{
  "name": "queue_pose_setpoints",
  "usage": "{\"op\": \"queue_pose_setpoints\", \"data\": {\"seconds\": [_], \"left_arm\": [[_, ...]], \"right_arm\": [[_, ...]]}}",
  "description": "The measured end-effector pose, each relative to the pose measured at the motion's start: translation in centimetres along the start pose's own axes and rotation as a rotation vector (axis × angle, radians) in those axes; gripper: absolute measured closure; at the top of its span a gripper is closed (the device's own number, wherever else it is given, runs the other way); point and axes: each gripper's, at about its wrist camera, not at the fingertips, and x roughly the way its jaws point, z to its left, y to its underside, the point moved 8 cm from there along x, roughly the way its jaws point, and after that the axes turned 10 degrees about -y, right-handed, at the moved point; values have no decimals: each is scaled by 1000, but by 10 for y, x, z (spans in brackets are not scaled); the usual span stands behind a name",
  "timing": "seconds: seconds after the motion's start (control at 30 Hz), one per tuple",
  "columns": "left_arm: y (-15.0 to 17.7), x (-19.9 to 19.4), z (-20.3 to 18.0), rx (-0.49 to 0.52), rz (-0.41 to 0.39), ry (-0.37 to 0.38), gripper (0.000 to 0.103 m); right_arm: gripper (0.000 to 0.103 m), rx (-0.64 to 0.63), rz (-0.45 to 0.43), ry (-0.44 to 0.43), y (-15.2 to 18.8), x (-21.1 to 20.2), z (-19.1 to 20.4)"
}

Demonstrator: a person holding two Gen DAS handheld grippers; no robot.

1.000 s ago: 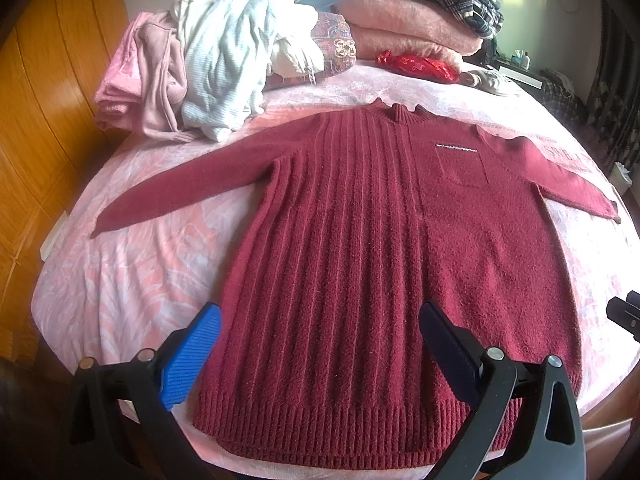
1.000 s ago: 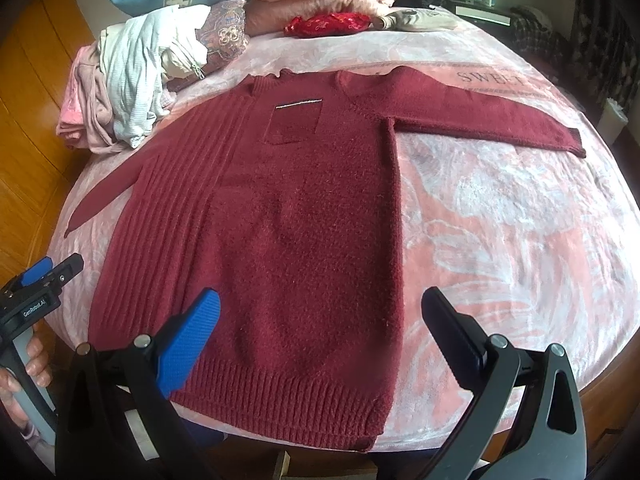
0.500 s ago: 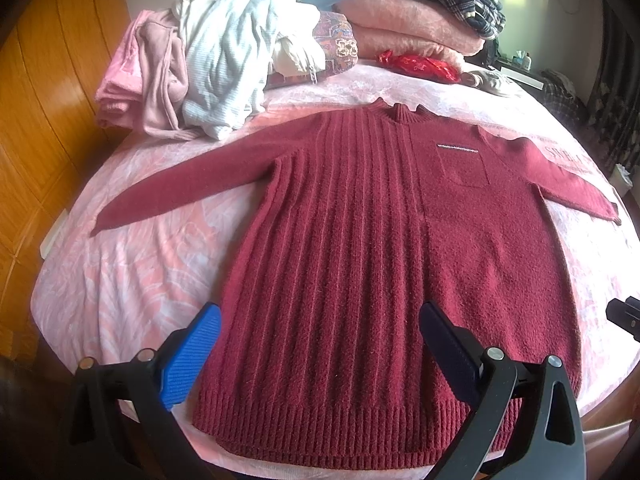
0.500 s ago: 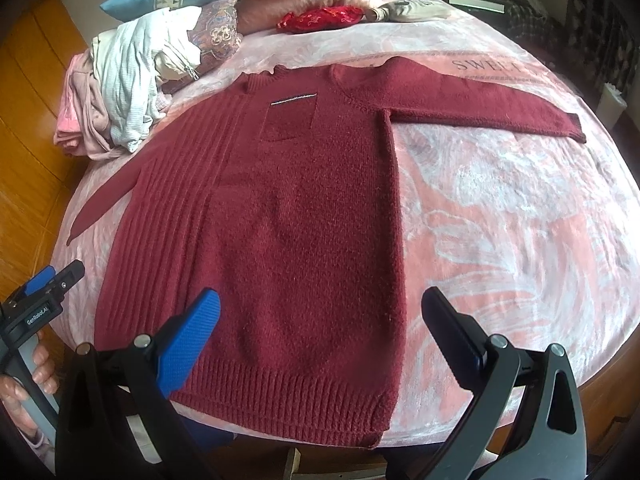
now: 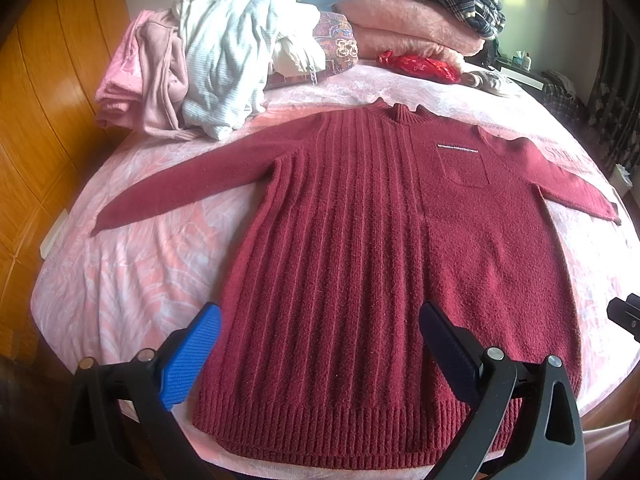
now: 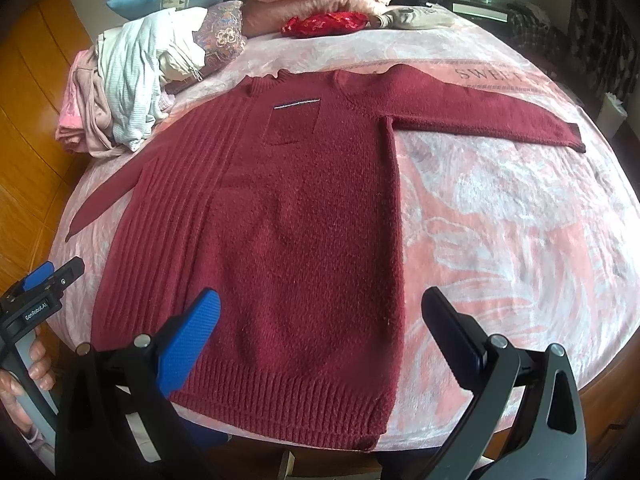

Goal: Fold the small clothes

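Right gripper (image 6: 320, 320) edged forward (jaws apart) — sweater (image 6: 280, 220) flat.

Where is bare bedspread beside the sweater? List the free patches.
Free: bedspread right of the maroon sweater, below its right sleeve; a smaller patch below the left sleeve. Crowded: the clothes pile and folded pink blankets at the far edge.

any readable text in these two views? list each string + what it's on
"SWEET": woven into the pink blanket on the far right, by the sweater's sleeve; the last letter is cut off at the fold.
"GenRoboLAI": white print on the left gripper body; small, last letters uncertain.
Red pouch has a gold pattern, too blurred to read as text.
Sweater pocket trim carries no lettering.
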Motion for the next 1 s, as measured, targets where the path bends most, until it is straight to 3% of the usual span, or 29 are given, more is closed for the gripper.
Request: {"op": "queue_pose_setpoints", "data": {"seconds": [1.0], "left_arm": [[-1, -2, 2, -4, -10, -1, 4]], "right_arm": [[3, -1, 9, 2, 3, 2, 0]]}}
